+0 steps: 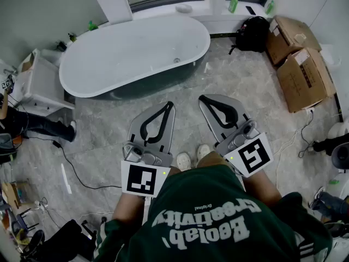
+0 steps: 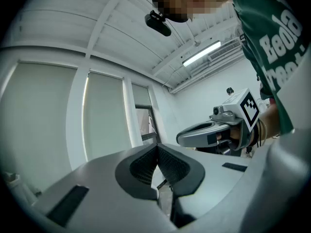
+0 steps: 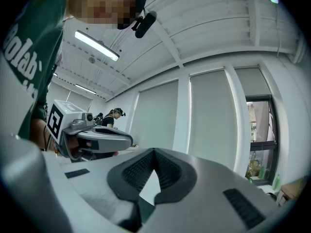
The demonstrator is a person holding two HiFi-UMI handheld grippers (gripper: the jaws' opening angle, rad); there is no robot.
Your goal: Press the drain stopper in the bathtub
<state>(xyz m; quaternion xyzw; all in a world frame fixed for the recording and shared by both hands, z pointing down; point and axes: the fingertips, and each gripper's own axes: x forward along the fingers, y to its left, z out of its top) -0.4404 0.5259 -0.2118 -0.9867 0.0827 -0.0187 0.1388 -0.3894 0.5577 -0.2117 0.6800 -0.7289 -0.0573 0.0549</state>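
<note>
The stopper [image 1: 176,60] shows as a small grey spot in the white tub [image 1: 109,64]. The left tongs [image 1: 169,106] and right tongs [image 1: 203,99] are closed, holding nothing.

One bathtub [image 1: 133,53] fills the upper left of the head view, with one drain stopper [image 1: 176,60] showing in its floor. Two claws sit at lower centre, the left claw [image 1: 169,106] and the right claw [image 1: 203,99]. Two white shoes [image 1: 183,160] [image 1: 203,152] are just below them. At upper right are two cardboard boxes [image 1: 286,37] [image 1: 305,78] and one black backpack [image 1: 252,34]. Two green bottles [image 1: 233,4] [image 1: 270,7] stand along the top edge, and one white cabinet [image 1: 41,81] is at the left.
</note>
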